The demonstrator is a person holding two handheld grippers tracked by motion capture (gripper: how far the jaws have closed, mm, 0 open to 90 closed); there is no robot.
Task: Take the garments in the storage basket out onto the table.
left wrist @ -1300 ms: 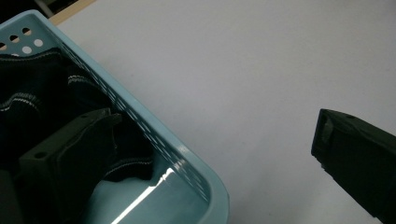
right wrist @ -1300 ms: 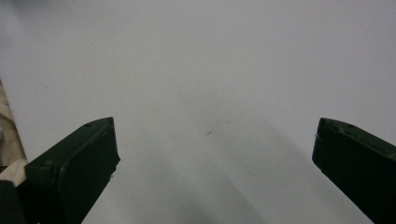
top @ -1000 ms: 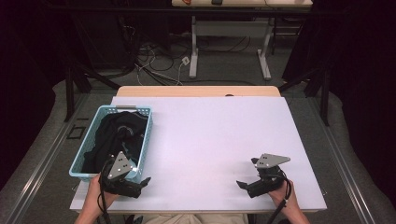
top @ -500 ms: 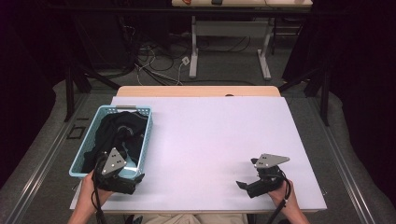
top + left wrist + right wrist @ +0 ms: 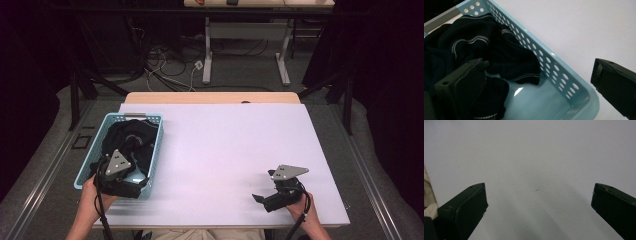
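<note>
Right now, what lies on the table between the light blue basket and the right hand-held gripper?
Nothing: in the high view, the white table is bare from the basket to the right hand-held gripper.

You are working at a bench (image 5: 235, 150) covered by a white sheet, with a strip of pale wood (image 5: 212, 97) showing along its far edge. Around it the floor (image 5: 320, 60) is grey, and metal rails (image 5: 37, 185) run along the floor on both sides of you. Beyond the bench stands another table on white legs (image 5: 207, 50), with a tangle of cables (image 5: 170, 62) and a white power strip (image 5: 198, 65) lying beneath it. Dark curtains (image 5: 385, 75) close in the left and right sides, and black stand legs (image 5: 82, 85) brace against the floor near them.
</note>
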